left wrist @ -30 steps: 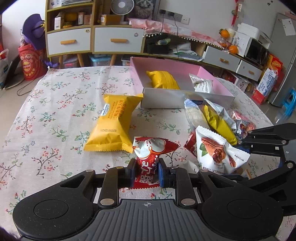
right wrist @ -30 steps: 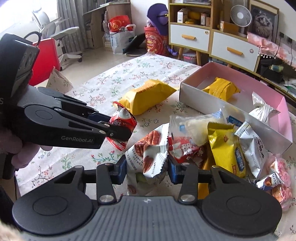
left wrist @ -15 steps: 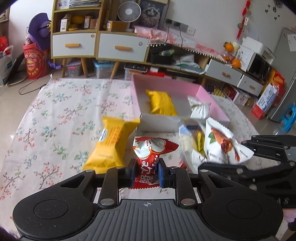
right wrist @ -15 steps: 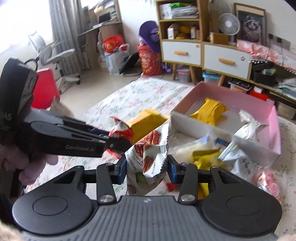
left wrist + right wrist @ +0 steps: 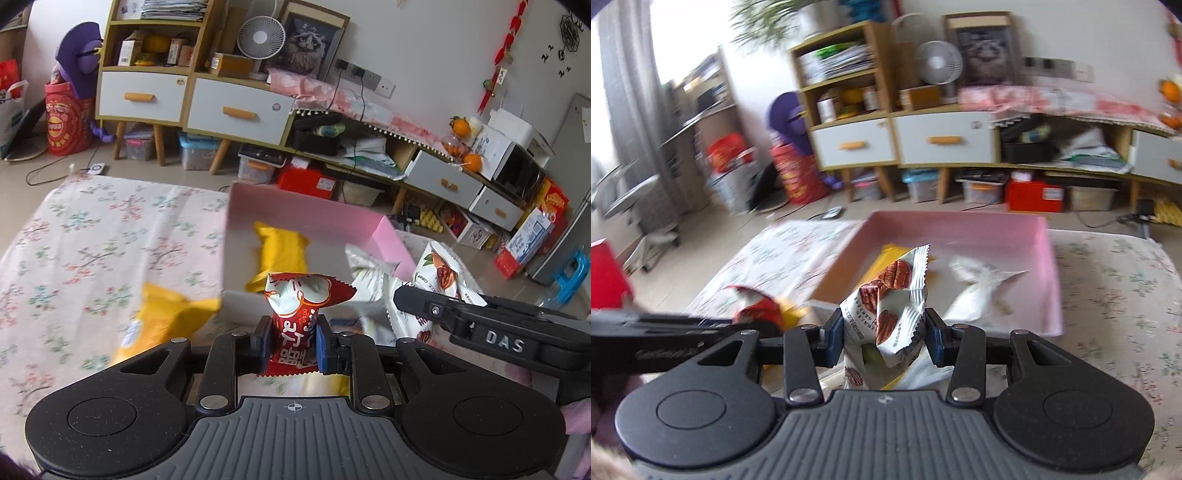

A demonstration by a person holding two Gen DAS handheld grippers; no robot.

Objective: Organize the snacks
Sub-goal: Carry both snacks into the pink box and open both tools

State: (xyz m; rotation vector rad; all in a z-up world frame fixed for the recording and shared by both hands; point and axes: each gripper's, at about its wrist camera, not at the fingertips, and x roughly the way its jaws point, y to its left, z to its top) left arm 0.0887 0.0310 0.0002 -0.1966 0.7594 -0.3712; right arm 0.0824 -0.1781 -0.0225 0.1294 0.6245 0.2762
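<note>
My left gripper [image 5: 291, 345] is shut on a red snack packet [image 5: 301, 314] and holds it up just before the near wall of the pink box [image 5: 317, 216]. My right gripper [image 5: 884, 341] is shut on a white pecan snack packet [image 5: 886, 310], lifted in front of the same pink box [image 5: 1049, 258]. The box holds a yellow packet [image 5: 282, 251] and a white packet [image 5: 979, 291]. The right gripper also shows at the right of the left wrist view [image 5: 402, 301], with the pecan packet [image 5: 443, 273] in it.
A yellow packet [image 5: 162, 317] lies on the floral tablecloth [image 5: 92, 236] left of the box. The cloth also shows to the right of the box [image 5: 1115, 291]. Cabinets with drawers [image 5: 192, 103] and floor clutter stand beyond the table.
Both grippers have risen with their packets and moved forward toward the pink box. The pile of loose snacks has dropped out of sight below them.
</note>
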